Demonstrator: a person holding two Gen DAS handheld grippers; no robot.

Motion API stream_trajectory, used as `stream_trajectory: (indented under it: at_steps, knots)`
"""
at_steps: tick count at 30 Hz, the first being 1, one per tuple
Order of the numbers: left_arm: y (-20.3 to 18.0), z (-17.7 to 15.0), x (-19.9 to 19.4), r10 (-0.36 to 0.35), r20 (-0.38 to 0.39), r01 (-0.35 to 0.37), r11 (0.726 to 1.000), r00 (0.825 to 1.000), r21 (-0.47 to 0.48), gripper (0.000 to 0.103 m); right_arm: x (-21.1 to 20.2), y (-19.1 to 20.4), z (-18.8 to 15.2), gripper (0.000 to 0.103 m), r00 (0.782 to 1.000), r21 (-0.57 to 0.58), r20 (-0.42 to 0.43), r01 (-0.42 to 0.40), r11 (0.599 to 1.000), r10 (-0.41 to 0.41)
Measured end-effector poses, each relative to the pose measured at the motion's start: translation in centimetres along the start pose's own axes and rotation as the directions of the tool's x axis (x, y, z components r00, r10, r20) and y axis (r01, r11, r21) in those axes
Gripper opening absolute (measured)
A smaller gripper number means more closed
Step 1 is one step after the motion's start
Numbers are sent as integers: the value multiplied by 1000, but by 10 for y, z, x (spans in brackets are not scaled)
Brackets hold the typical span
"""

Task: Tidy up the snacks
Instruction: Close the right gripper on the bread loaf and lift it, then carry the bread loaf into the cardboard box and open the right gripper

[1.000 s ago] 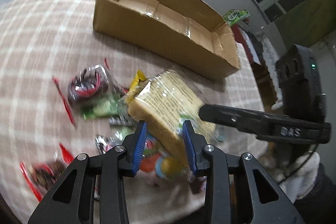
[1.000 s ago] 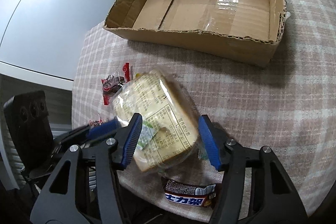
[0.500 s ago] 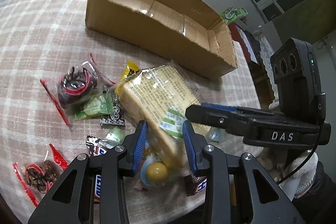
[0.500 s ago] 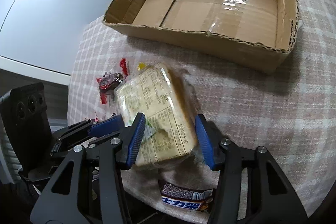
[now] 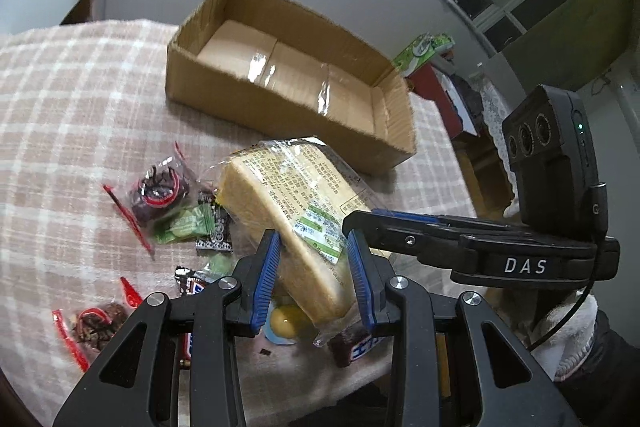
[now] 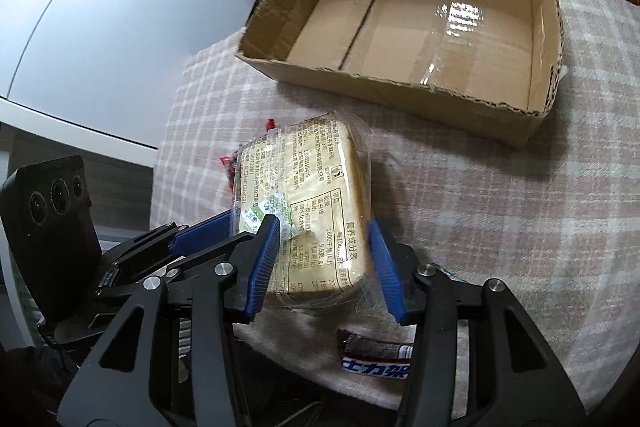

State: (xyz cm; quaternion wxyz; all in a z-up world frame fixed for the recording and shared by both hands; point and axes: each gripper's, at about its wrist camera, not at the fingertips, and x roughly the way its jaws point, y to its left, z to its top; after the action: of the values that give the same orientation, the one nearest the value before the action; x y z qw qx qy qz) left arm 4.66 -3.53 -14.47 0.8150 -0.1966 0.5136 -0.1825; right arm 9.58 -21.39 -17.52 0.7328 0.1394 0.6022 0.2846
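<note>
1 bread pack | 1 cardboard box | both hand-held grippers, left and right, grasp bread

Brown box, checked cloth

The box is plain brown. The cloth has pink and white checks. The bread pack is pale yellow with black writing.

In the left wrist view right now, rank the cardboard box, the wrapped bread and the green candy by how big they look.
1. cardboard box, largest, though farthest away.
2. wrapped bread, nearer the camera, so its look is inflated.
3. green candy, plainly smallest.
</note>
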Motion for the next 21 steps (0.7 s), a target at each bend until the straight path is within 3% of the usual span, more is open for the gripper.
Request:
stream_trajectory:
  at_steps: [10, 21]
  knots:
    - [-15, 32, -19, -37, 77, 33, 998, 996, 55, 32, -40, 12, 18, 49, 995, -27, 101, 9, 1000, -6]
    - [-34, 75, 13, -42, 84, 32, 992, 996, 120, 32, -55, 2, 49, 49, 984, -39, 165, 82, 996, -74]
